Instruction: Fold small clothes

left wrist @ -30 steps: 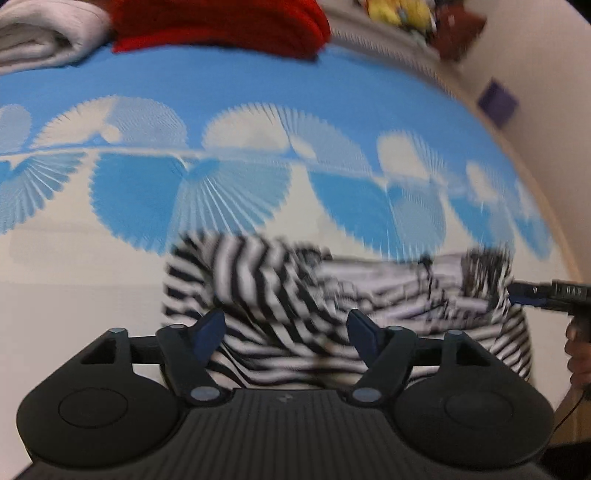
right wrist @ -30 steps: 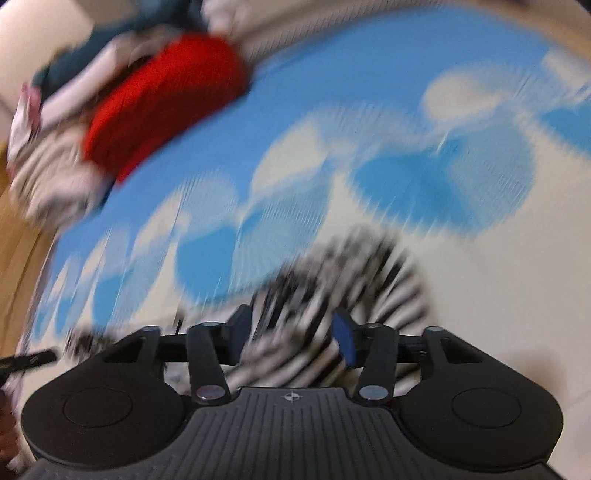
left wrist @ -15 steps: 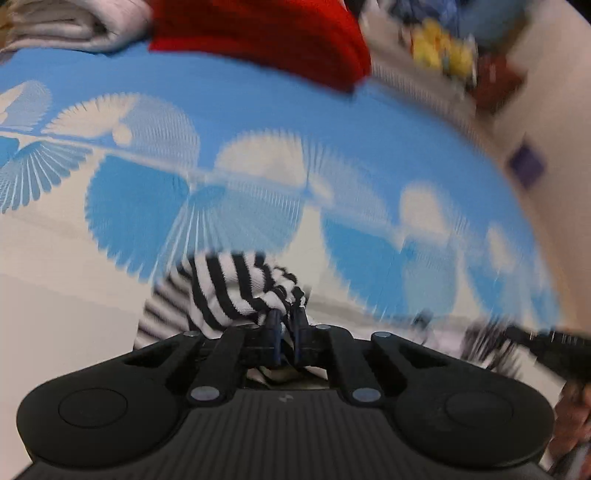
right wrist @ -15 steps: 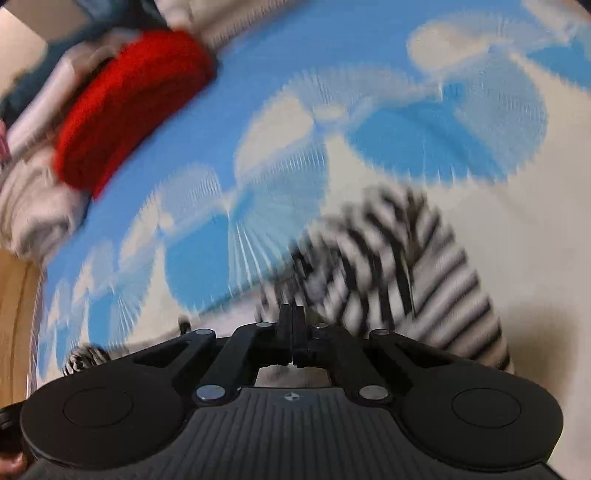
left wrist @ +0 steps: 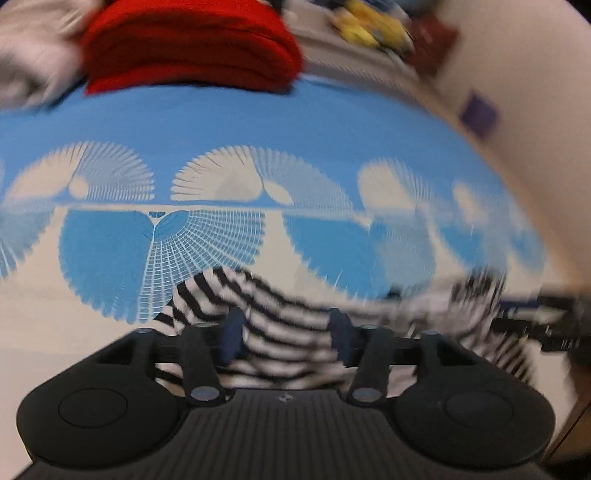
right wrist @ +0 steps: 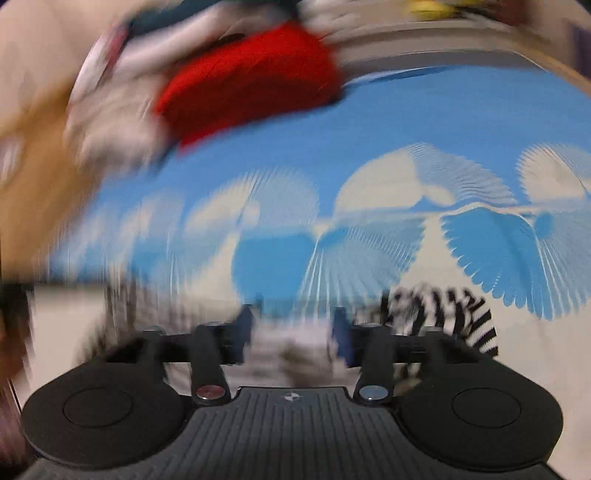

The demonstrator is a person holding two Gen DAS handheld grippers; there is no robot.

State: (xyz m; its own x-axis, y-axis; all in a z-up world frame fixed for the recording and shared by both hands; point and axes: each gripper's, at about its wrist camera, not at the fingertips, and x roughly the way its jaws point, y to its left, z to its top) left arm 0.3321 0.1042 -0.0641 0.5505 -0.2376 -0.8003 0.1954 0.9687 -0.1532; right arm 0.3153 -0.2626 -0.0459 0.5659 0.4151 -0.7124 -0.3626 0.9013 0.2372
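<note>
Both frames smeared with motion blur. Down on the bed, spread across a blue-and-cream bedsheet printed with fan shapes, a black-and-white striped garment, lying on the cream part just below the blue fans. Stretched sideways in a long band, rumpled, not flat.

Left gripper hovering right over one end of that striped garment, angled down at it. Jaws opening, blue pads well apart, striped cloth showing in the gap between them but not pinched: released. Off at the right edge of the left wrist view, the other end of the garment, badly blurred, with the dark shape of the right gripper reaching in beside it.

Over to the right wrist view: right gripper also opening, pads apart, nothing clamped. Pale, smeared cloth under the gap, too blurred to read as stripes. Just to the right of the fingers, a bunched tuft of the striped garment sitting sharp enough to make out the bands, lying on the sheet and clear of the pads.

Further back on the bedsheet, a folded red knit garment at the far edge, same red knit garment in the right view. Beside it a pale grey-white pile of cloth, blurred. Yellow and dark items beyond the bed's far corner, too smeared to name. Small purple square on the pale wall to the right.
</note>
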